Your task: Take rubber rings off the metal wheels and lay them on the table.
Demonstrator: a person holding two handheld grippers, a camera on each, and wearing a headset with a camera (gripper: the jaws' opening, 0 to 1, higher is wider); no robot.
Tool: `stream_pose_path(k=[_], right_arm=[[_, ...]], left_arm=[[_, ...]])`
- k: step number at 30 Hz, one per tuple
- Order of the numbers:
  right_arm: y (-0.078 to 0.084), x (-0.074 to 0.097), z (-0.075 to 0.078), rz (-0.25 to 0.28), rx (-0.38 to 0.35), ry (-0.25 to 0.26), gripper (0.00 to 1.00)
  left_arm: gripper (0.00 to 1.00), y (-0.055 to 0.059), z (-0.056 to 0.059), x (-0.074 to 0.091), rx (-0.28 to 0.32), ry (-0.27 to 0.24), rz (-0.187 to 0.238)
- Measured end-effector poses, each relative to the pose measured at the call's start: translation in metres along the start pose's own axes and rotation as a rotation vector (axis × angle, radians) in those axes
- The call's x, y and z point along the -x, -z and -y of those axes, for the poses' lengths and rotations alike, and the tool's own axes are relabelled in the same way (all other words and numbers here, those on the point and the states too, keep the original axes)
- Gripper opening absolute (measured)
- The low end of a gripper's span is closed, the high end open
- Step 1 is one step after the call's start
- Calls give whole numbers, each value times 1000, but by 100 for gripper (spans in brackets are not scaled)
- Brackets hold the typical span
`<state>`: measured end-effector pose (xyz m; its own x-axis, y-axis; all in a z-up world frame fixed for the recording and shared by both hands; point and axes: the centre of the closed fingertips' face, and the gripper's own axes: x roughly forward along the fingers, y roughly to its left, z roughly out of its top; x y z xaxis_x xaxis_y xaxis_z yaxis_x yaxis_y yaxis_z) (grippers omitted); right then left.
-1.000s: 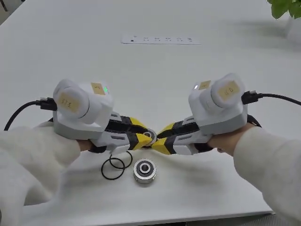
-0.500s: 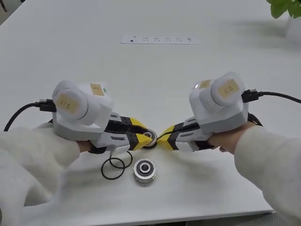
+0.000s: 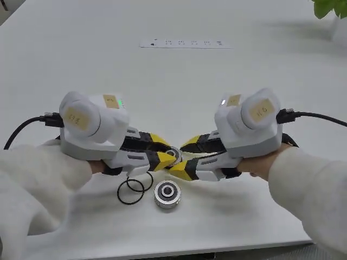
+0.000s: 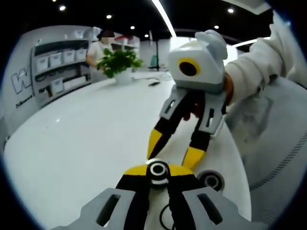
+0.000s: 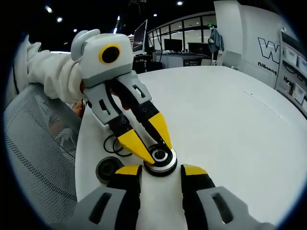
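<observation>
My left gripper [image 3: 169,155] is shut on a small metal wheel [image 3: 173,156], held just above the white table [image 3: 179,92]. In the left gripper view the wheel [image 4: 158,168] sits between my yellow tips. My right gripper [image 3: 182,158] faces it, open, with one jaw above and one below the wheel [image 5: 160,160]. A second metal wheel [image 3: 166,195] lies flat on the table below both grippers. Two black rubber rings [image 3: 133,190] lie overlapping just left of it. I cannot tell whether the held wheel carries a ring.
A white power strip [image 3: 181,44] lies far back on the table. Green plant leaves [image 3: 328,6] show at the back right corner. The table's front edge [image 3: 179,252] runs close below the loose wheel. Black cables trail from both grippers.
The right gripper's jaws, close together half a second ago, have spread wide around the held wheel. The left gripper, the loose wheel and the rings stay put.
</observation>
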<state>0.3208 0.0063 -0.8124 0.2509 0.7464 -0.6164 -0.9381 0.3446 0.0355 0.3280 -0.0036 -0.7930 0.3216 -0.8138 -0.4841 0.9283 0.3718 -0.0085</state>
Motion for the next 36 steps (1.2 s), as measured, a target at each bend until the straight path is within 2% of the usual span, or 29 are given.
stream_pose_path(k=[3,10,17,21,25,28,36], right_arm=[[-4,2,0,22,-37,-19,23],[-4,7,1,12,-86,-42,19],[1,9,0,-11,-90,-51,12],[4,9,2,-23,-77,-44,3],[3,9,2,-31,-93,-42,3],[3,10,2,-33,-66,-40,8],[-2,2,0,9,-35,-36,27]], left_arm=[[14,0,0,0,1,0,2],[14,-1,0,1,2,-2,4],[14,0,1,1,5,-4,4],[14,0,0,2,11,-6,4],[14,0,0,2,7,-7,4],[14,0,0,2,3,-5,5],[14,0,0,2,6,-3,11]])
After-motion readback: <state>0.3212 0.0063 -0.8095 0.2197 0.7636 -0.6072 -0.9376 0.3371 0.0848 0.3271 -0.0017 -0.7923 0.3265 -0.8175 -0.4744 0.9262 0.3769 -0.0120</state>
